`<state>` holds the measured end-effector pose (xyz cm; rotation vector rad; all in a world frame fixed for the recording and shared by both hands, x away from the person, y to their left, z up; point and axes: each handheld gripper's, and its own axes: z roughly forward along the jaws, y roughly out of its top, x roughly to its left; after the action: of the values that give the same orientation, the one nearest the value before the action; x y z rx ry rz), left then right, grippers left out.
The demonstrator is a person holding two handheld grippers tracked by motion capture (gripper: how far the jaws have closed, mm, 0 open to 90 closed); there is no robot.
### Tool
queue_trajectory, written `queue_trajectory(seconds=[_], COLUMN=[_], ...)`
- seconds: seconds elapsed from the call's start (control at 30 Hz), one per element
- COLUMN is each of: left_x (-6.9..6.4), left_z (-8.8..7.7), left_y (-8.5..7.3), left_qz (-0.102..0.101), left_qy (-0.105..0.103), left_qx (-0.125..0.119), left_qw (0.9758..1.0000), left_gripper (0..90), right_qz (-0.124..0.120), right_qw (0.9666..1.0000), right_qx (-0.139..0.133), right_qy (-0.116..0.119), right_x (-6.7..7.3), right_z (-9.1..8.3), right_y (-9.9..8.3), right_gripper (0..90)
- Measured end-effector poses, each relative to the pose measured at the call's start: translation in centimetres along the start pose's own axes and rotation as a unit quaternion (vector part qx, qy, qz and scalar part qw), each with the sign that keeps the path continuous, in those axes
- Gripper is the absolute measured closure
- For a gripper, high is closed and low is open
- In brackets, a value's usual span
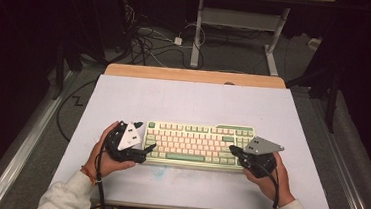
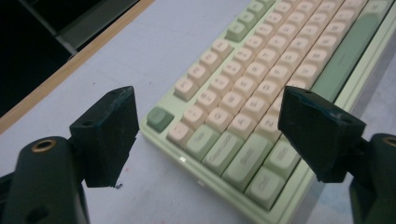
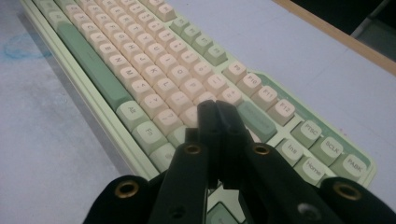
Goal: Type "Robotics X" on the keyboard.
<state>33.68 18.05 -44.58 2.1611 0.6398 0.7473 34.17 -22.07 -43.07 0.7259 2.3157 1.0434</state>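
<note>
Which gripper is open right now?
The left gripper: its jaws stand wide apart at the keyboard's left end. The right gripper is shut.

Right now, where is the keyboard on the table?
In the high view the keyboard lies near the front middle of the table, between the left gripper and the right gripper.

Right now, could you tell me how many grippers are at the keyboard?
2: the left gripper is open at the keyboard's left end; the right gripper is shut over its right end.
</note>
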Motion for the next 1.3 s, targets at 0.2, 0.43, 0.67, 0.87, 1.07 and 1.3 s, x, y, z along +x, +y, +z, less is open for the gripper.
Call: queue_trajectory(seconds=[0.2, 0.43, 0.67, 0.87, 1.07, 1.3], left_x=[-0.1, -0.3, -0.5, -0.7, -0.8, -0.8], left_z=[-0.7, -1.9, -2.5, -2.4, -2.4, -2.3], left_y=[-2.0, -4.2, -5.1, -5.1, -5.2, -5.4], left_qz=[-0.012, -0.04, -0.044, -0.038, -0.034, -0.03], left_qy=[0.008, 0.005, 0.007, 0.006, 0.002, 0.003], left_qx=[0.022, 0.037, 0.045, 0.052, 0.058, 0.074], left_qw=[0.9997, 0.9985, 0.998, 0.9979, 0.9977, 0.9968], left_gripper=[19.3, 19.2, 18.1, 18.0, 18.0, 17.8], right_qz=[-0.011, -0.02, -0.03, -0.032, -0.029, -0.027], right_qw=[0.9999, 0.9995, 0.9988, 0.9982, 0.9977, 0.9976], right_qx=[0.002, 0.01, 0.017, 0.03, 0.042, 0.048], right_qy=[0.008, 0.021, 0.034, 0.042, 0.045, 0.041], right_x=[0.3, 0.7, 1.2, 1.5, 1.5, 1.2], right_z=[0.9, 3.1, 5.3, 7.2, 8.2, 8.8], right_y=[1.2, 2.6, 3.8, 4.3, 4.3, 4.1], right_gripper=[90.0, 90.0, 90.0, 90.0, 90.0, 89.8])
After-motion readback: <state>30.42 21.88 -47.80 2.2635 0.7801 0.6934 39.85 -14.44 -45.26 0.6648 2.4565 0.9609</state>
